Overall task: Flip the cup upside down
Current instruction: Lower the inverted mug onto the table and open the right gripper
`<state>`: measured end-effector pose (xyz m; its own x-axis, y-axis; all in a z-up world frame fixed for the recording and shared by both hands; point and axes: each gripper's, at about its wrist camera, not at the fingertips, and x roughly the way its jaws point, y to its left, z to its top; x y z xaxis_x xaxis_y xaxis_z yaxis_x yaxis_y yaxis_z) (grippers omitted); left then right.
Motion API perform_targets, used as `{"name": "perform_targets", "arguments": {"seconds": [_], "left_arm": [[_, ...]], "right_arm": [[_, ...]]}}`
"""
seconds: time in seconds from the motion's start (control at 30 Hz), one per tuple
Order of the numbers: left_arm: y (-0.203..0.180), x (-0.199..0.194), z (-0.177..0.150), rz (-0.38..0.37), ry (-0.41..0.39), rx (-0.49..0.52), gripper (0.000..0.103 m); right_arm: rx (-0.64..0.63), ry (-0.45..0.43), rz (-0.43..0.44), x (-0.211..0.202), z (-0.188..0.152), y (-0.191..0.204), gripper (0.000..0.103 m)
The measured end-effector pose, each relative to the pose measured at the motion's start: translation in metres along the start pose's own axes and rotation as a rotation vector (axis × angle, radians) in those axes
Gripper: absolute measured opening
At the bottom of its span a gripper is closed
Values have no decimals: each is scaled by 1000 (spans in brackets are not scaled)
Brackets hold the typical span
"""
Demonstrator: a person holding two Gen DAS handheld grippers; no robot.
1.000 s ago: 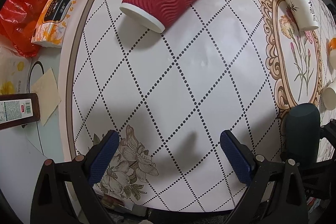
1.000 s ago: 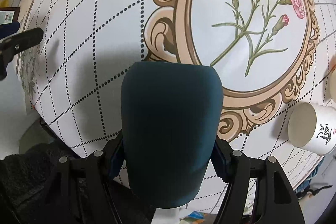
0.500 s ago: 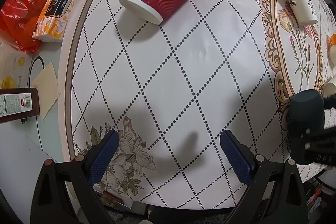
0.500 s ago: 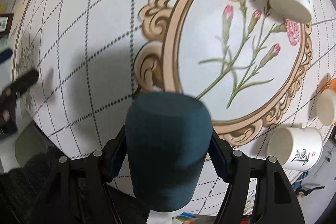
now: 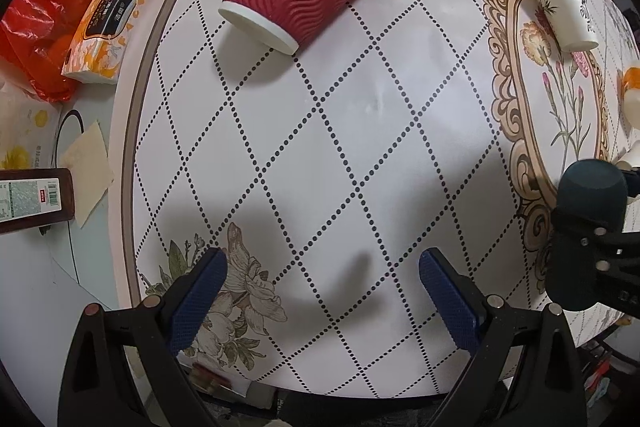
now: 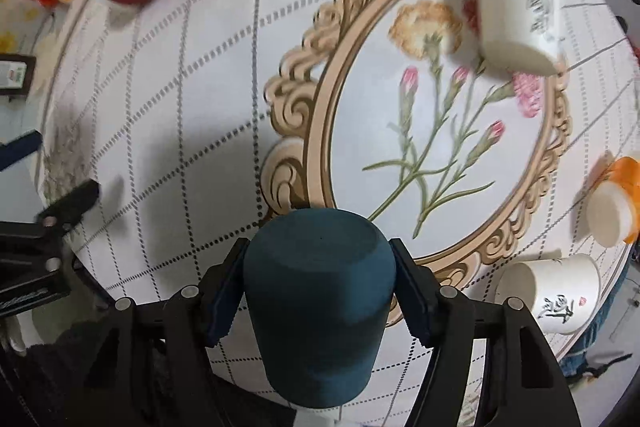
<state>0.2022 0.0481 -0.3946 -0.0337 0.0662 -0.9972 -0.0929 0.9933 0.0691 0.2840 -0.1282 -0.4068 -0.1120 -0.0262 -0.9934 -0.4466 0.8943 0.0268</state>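
**Right wrist view: teal cup clamped, closed base facing away**

Right wrist view shows the right gripper (image 6: 318,287) clamped on the dark teal cup (image 6: 316,303), one pad on each flank at 9 and 3 o'clock. The cup's long axis runs along the fingers toward 12 o'clock, closed base pointing away from the camera and its mouth hidden toward the wrist. It is held clear above the round table (image 6: 208,115), near the edge of the ornate printed frame. I judge that the wrist must pitch until the mouth faces down before lowering. The left gripper (image 5: 322,297) hangs with fingers wide apart and empty, well off toward 9 o'clock, so the right hand alone is placed to act.
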Motion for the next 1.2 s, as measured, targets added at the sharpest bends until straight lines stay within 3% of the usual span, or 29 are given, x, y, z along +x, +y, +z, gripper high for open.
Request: {"name": "perform_targets", "arguments": {"seconds": [0.2,0.3,0.4,0.47,0.63,0.77,1.03,1.2], "left_arm": [[0,-3,4,-12,3,-13,98],[-5,-10,14,-4,3,-17,98],[-1,-5,16,-3,19,-29,98],[0,-2,15,2,24,-30,98],[-4,-1,9,14,15,-4,98],[-9,-3,4,17,5,9,98],[-15,-16,-24,3,-41,32,98],[-16,-39,-34,16,-120,67,98]], "right_arm": [[97,-249,15,-44,-10,-14,70],[184,-464,78,-61,-24,-19,70],[238,-632,116,-62,-28,-12,70],[269,-690,122,-57,-24,-2,70],[246,-762,53,-42,-45,20,70],[202,-768,21,-39,-66,31,70],[184,-691,9,-37,-87,39,71],[219,-631,-12,-39,-96,42,78]]}}
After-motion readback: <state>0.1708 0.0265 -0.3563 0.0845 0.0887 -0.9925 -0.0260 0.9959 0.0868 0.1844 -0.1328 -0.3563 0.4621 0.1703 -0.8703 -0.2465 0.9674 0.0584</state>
